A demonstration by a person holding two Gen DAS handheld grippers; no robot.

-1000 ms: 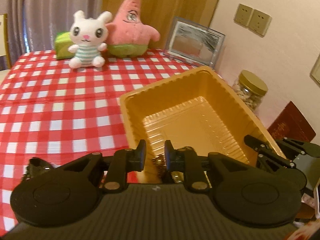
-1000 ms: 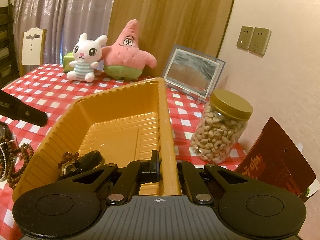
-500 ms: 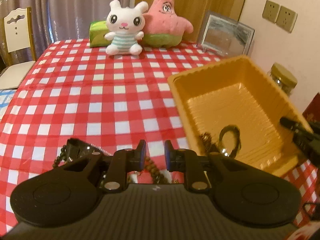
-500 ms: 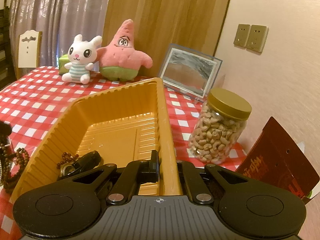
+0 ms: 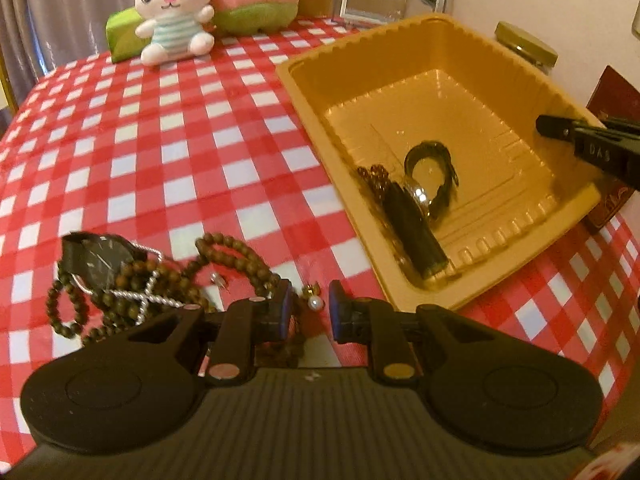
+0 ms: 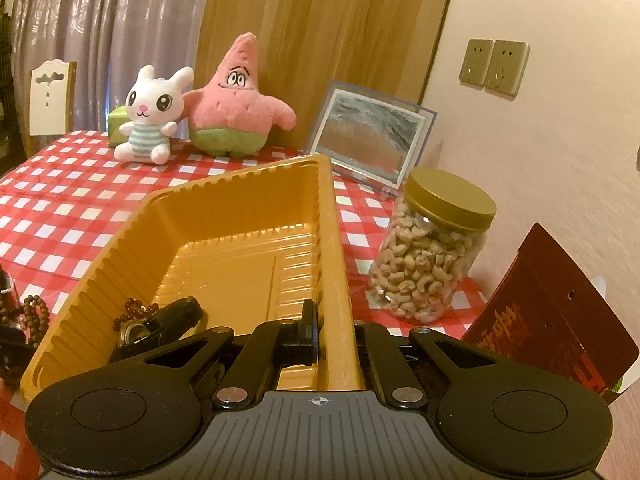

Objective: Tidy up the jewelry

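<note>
An orange plastic tray (image 5: 400, 36) stands on the red-checked cloth. In its near corner lie a black watch (image 5: 416, 232) and a dark red bead bracelet (image 5: 374, 174). My right gripper (image 6: 334, 332) is shut on the tray's right wall (image 6: 336, 264); in the left wrist view it shows at the tray's right edge (image 5: 580, 140). To the left of the tray, a heap of wooden bead strands (image 5: 240, 256), another black watch (image 5: 100, 258) and a silver chain (image 5: 148, 296) rests on the cloth. My left gripper (image 5: 310, 312) hovers low over the heap, jaws slightly apart. A pearl earring (image 5: 316, 303) lies just past its tips, not gripped.
A white rabbit plush (image 5: 172, 12), a pink star plush (image 6: 236, 104) and a framed picture (image 6: 372, 140) line the table's far side. A jar of cashews (image 6: 428, 252) and a dark red booklet (image 6: 552, 308) stand right of the tray, near the wall.
The left gripper has swung left from above the tray and come down over the heap of jewelry on the cloth. The right gripper has kept still on the tray wall.
</note>
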